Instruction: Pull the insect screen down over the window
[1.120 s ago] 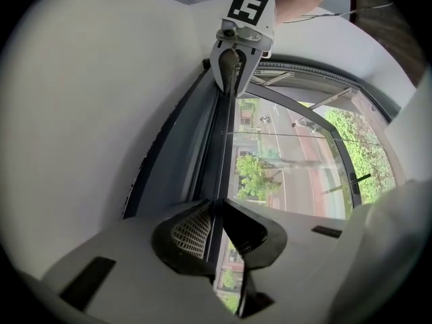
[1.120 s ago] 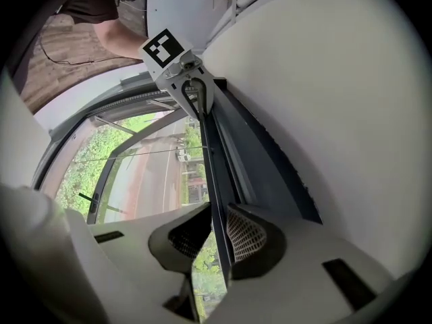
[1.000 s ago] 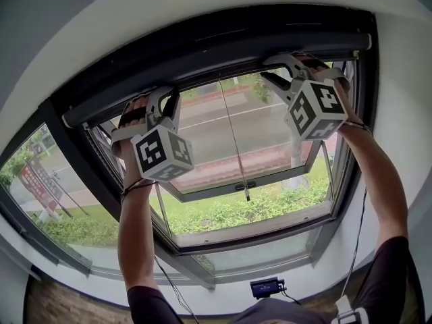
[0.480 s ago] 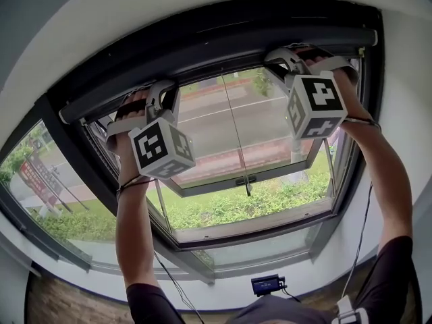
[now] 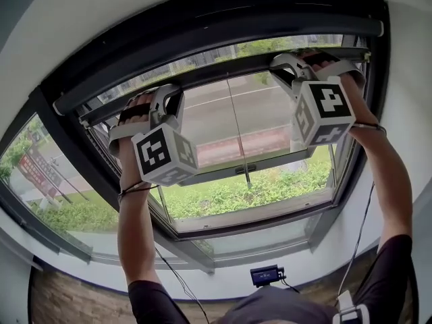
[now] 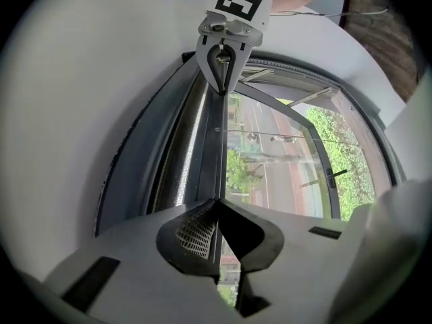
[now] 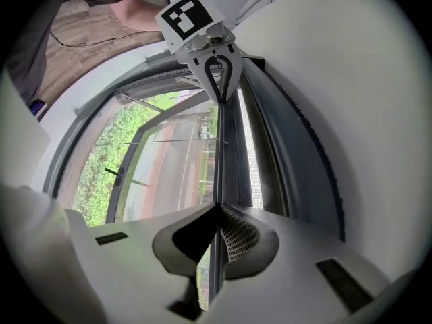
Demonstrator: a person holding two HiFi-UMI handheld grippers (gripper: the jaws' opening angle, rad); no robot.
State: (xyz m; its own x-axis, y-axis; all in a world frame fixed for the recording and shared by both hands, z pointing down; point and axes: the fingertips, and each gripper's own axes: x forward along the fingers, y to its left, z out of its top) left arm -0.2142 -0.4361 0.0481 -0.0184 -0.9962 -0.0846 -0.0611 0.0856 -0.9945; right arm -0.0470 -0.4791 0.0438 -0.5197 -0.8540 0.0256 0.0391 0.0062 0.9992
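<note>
Progress looks early, I'd say: left claw (image 6: 216, 204) and right claw (image 7: 217, 206) are both clenched on the pull bar (image 5: 223, 74) up at 12 o'clock, with only a thin strip of insect screen (image 5: 202, 58) out. Nearly the whole window (image 5: 223, 127) toward 6 o'clock is uncovered.

both our arms reach up, left arm (image 5: 135, 235) and right arm (image 5: 388, 181). our left gripper (image 6: 216, 202) has just closed its jaws onto the screen bar (image 6: 214, 154); our right gripper (image 7: 217, 206) pinches it too, both pointing level.
</note>
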